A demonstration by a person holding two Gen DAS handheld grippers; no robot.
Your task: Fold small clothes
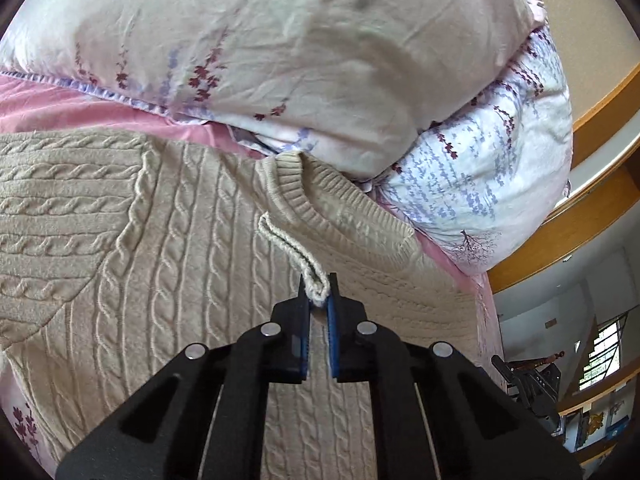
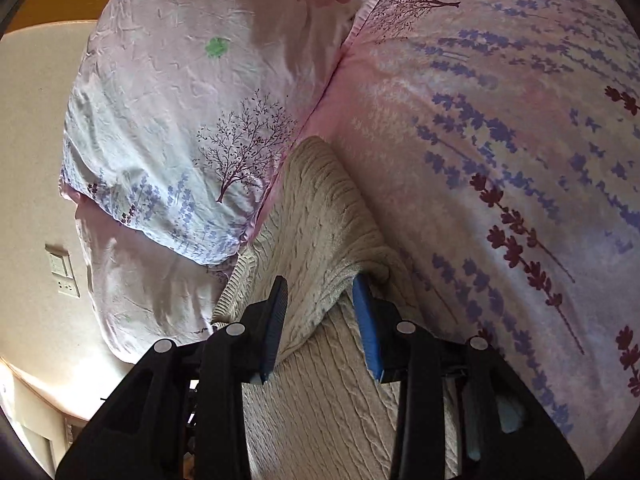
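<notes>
A beige cable-knit sweater [image 1: 168, 248] lies flat on the bed, its ribbed collar [image 1: 320, 204] toward the pillows. My left gripper [image 1: 319, 286] is shut on a pinched ridge of the knit just below the collar, lifting a thin fold. In the right wrist view the same sweater [image 2: 320, 208] is bunched; my right gripper [image 2: 320, 292] is around a thick fold of the sweater's edge, with the fabric filling the gap between the blue pads and both pads pressing on it.
Floral pillows [image 1: 280, 52] are stacked right behind the sweater, also in the right wrist view [image 2: 180, 128]. The floral bedsheet [image 2: 500, 160] spreads to the right. A wooden bed frame [image 1: 600, 120] and a wall with switches [image 2: 60, 272] lie beyond.
</notes>
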